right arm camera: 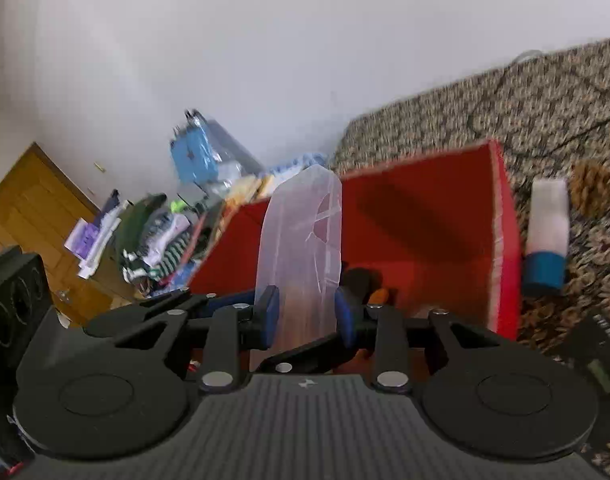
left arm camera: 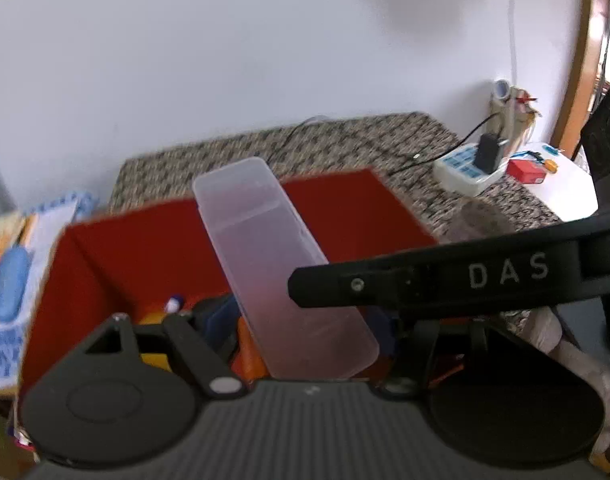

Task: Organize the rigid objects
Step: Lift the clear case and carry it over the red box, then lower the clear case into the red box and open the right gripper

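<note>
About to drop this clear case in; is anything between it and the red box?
Nothing visible blocks it. The clear case, gripped by the right gripper, hangs over the open red box; toys already lie on its floor.

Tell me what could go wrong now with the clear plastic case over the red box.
The right gripper pinches only one end of the translucent plastic case, so the long free end may swing or slip. The red box already holds several items, so the case could land askew. The left gripper, close beside the case, might bump it.
</note>
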A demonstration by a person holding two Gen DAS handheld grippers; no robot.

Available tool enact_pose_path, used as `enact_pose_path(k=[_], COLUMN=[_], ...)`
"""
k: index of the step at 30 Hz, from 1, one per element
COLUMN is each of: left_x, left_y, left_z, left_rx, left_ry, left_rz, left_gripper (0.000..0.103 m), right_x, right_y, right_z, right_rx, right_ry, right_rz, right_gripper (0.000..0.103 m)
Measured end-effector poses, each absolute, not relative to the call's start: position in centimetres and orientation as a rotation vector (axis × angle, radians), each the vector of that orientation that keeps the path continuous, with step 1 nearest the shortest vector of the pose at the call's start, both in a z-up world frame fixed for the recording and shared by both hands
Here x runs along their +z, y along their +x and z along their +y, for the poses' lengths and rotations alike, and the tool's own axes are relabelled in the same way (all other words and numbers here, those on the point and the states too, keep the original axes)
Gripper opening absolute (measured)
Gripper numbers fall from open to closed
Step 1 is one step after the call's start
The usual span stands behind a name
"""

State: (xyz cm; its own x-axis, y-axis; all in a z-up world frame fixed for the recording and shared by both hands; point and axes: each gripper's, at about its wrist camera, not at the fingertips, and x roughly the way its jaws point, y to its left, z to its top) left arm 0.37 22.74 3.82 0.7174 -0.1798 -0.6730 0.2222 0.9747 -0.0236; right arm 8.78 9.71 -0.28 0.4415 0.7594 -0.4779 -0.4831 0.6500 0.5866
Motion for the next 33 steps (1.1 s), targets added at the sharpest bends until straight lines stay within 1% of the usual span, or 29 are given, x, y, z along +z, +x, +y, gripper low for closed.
enact_pose_path(k=[7,13,14,19,33], left_x=[1.4,1.4,1.4,1.3,1.5], left_y=[2.6,3.3,3.3,3.2,2.7], left_z=[25.2,26.5,26.7,26.8,26.1], left_rx=[-0.194,-0.184,-0.191,-0.197,-0.159], left_ry=[0.006,-0.023,-0.037,-0.057,0.001], left_rz=[0.83,0.862,0.866,0.871,0.866], left_gripper=[0.063,0.063,0.064,0.067,0.068], right_x=[-1.8,-2.0,-2.0,-2.0,-2.2], right_y=[10.2,10.6,10.6,10.7,10.7], right_z=[12.7,13.6,13.7,14.0,14.5], right_rx=[0.756,0.718,0.707,0.691,0.67], right_ry=[0.382,0.417,0.413,0.401,0.355], right_rz=[0.869,0.896,0.905,0.92,0.922], right_gripper=[0.017,0.018,0.018,0.018,0.018])
